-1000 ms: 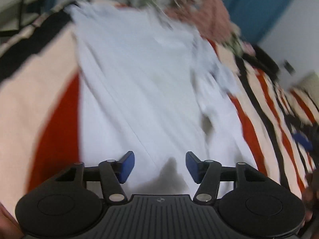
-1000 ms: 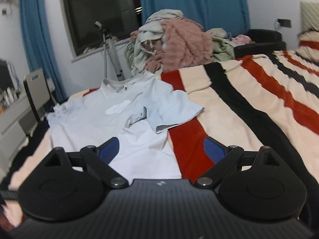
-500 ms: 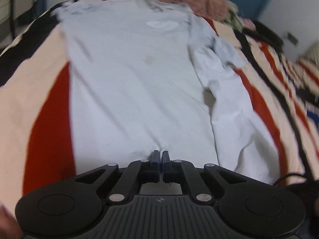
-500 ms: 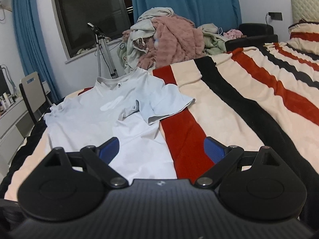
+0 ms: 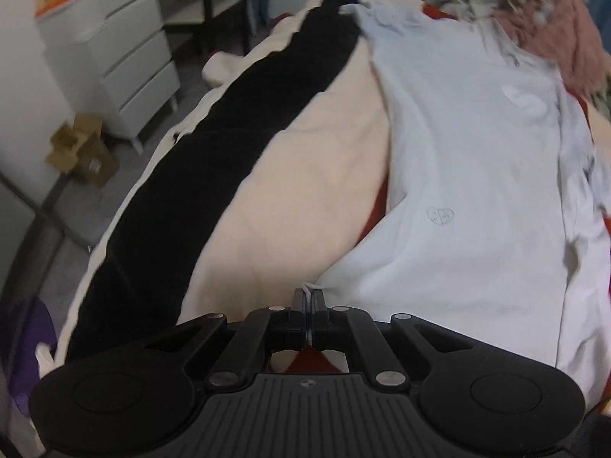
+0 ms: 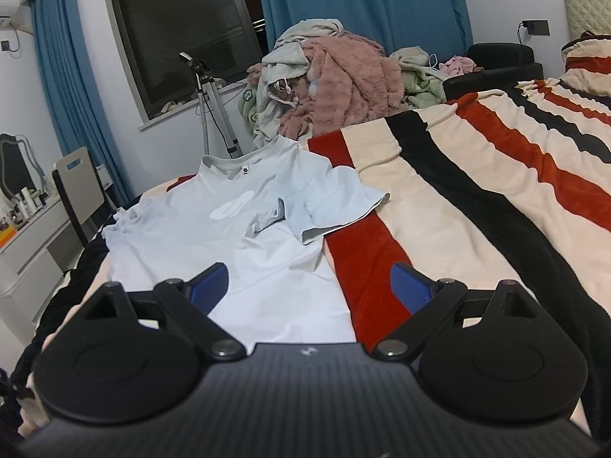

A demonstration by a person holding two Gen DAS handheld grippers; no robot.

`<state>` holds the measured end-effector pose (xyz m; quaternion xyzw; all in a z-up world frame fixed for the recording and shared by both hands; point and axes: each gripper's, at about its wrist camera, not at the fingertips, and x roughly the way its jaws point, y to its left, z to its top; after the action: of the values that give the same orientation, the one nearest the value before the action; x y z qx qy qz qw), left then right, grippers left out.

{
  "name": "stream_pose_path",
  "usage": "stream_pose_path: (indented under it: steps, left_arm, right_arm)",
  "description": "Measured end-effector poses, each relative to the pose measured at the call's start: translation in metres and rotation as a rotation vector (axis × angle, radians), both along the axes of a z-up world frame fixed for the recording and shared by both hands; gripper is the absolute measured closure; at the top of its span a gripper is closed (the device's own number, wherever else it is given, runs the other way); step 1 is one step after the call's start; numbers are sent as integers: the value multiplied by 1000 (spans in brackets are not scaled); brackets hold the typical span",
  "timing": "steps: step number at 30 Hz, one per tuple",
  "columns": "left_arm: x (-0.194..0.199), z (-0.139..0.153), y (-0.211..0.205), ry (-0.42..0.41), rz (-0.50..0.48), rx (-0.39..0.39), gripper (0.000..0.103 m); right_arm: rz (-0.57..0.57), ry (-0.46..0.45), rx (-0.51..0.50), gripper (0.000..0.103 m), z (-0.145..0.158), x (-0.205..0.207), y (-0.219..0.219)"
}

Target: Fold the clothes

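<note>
Now the left gripper (image 5: 307, 297), open a second ago, pinches the shirt (image 5: 477, 175) hem, lifting its corner off the blanket (image 5: 305, 175); the right gripper (image 6: 309, 286) stays spread.

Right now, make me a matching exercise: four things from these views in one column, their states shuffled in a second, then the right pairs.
1. left tongs
2. right tongs
3. pale blue short-sleeved shirt
4. fluffy pink blanket

a. heaped with other laundry
b. open, holding nothing
c. spread on the striped red, cream and black bedspread
d. shut on the shirt's hem

Pairs: 1-d, 2-b, 3-c, 4-a
</note>
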<state>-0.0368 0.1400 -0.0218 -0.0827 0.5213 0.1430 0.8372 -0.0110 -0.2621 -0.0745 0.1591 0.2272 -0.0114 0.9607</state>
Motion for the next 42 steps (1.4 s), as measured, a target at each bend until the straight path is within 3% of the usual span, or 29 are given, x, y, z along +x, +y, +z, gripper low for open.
stream_pose_path:
  steps: [2, 4, 6, 8, 11, 17, 19, 24, 38, 42]
  left_arm:
    - [-1, 8, -10, -51, -39, 30, 78]
    - [-2, 15, -25, -92, -87, 73, 41]
    - [-3, 23, -43, -126, -134, 118, 27]
    - [-3, 34, -61, -158, -166, 128, 27]
    - [-8, 63, -86, -183, -203, 81, 22]
    - [-46, 155, -161, -261, -298, 53, 9]
    - [-64, 186, -185, -300, -350, 30, 0]
    - [-108, 239, -231, -375, -478, -4, 0]
    - [-99, 238, -228, -403, -452, -95, 0]
    - [-69, 203, -209, -431, -444, -101, 0]
  right_arm:
    - [-3, -1, -6, 10, 0, -1, 0]
    - [-3, -1, -10, 10, 0, 0, 0]
    - [-2, -1, -12, 10, 0, 0, -1]
    - [-1, 0, -15, 10, -1, 1, -1]
    - [-5, 10, -17, 10, -3, 3, -1]
    - [-11, 20, -4, 10, -6, 6, -2]
    - [-9, 21, -2, 10, -6, 6, -2]
    - [-17, 31, 16, 10, -8, 10, -6]
    - [-23, 35, 47, 10, -9, 10, -13]
    - [-20, 36, 53, 10, -9, 10, -15]
